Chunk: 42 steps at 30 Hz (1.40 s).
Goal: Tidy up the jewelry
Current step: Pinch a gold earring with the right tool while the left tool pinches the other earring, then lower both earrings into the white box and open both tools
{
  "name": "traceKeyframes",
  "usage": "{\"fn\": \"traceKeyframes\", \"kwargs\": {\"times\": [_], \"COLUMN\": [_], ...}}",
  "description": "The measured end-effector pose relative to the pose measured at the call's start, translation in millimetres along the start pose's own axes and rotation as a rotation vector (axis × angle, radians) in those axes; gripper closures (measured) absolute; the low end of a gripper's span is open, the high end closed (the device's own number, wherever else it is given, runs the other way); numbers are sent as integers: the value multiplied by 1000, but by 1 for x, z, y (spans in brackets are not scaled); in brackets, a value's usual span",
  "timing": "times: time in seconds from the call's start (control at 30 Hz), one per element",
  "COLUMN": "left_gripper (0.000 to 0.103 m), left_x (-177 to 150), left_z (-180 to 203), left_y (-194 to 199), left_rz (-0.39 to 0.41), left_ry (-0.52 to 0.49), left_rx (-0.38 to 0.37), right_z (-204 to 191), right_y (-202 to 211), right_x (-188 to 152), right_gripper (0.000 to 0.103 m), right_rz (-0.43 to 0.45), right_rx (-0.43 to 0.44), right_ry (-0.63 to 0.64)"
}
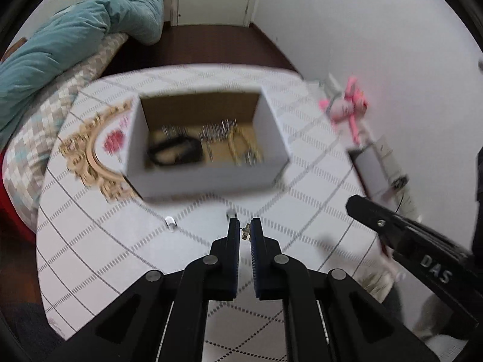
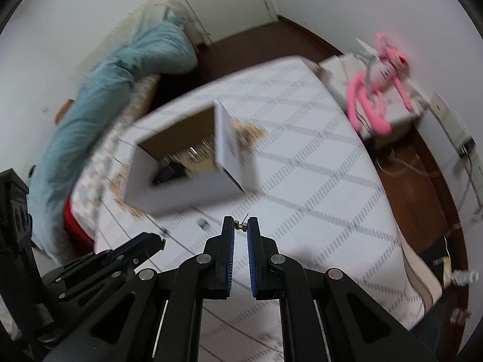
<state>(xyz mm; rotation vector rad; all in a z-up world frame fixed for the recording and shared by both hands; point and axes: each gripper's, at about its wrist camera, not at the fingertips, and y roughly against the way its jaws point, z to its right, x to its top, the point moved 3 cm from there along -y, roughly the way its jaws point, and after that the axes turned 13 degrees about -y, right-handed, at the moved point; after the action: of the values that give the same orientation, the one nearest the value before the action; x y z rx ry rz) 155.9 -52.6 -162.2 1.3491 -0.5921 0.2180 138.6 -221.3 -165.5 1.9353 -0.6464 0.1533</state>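
The left gripper [image 1: 244, 231] is clenched on a small metal earring [image 1: 246, 231], pinched between the very tips of its blue-padded fingers, above the patterned tablecloth [image 1: 302, 211] in front of the cardboard box [image 1: 205, 178]. The right gripper [image 2: 241, 226] is likewise clamped on a second small metal earring [image 2: 241, 226], gripped at its fingertips, also on the near side of the box and lifted clear of the cloth. Each gripper shows in the other's view: the right one enters from the right of the box, the left one from the box's near left.

One open box stands on the table, white outside and brown inside. In it lie a black band [image 1: 175, 150] and a blurred tangle of silvery and gold chains [image 1: 229, 138]; their number cannot be told. Two small pale pieces [image 1: 170, 221] lie on the cloth just in front of the box. One gold ornate frame [image 1: 90, 150] lies beside the box's left wall, partly under it. One pink plush toy [image 1: 347, 105] sits well to the right of the box
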Motion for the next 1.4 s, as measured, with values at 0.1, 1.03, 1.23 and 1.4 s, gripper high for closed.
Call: {"fn": "traceKeyframes", "kwargs": {"times": [0.1, 1.03, 1.23, 1.4], "left_gripper": [98, 35, 0, 0], "left_x": [26, 107, 97, 83], "left_z": [-18, -123, -126, -125], "left_y": [17, -54, -45, -41], "left_rz": [46, -155, -106, -111], "left_ry": [28, 130, 115, 107], "left_rx": [-4, 217, 259, 297], "right_z": [-26, -93, -86, -78], "right_y": [2, -125, -118, -112], "right_x": [25, 121, 109, 94], "right_gripper": [94, 64, 5, 0], "right_rz": [23, -178, -133, -101], "right_rx": [40, -171, -249, -301], "right_ry": [29, 209, 252, 269]}}
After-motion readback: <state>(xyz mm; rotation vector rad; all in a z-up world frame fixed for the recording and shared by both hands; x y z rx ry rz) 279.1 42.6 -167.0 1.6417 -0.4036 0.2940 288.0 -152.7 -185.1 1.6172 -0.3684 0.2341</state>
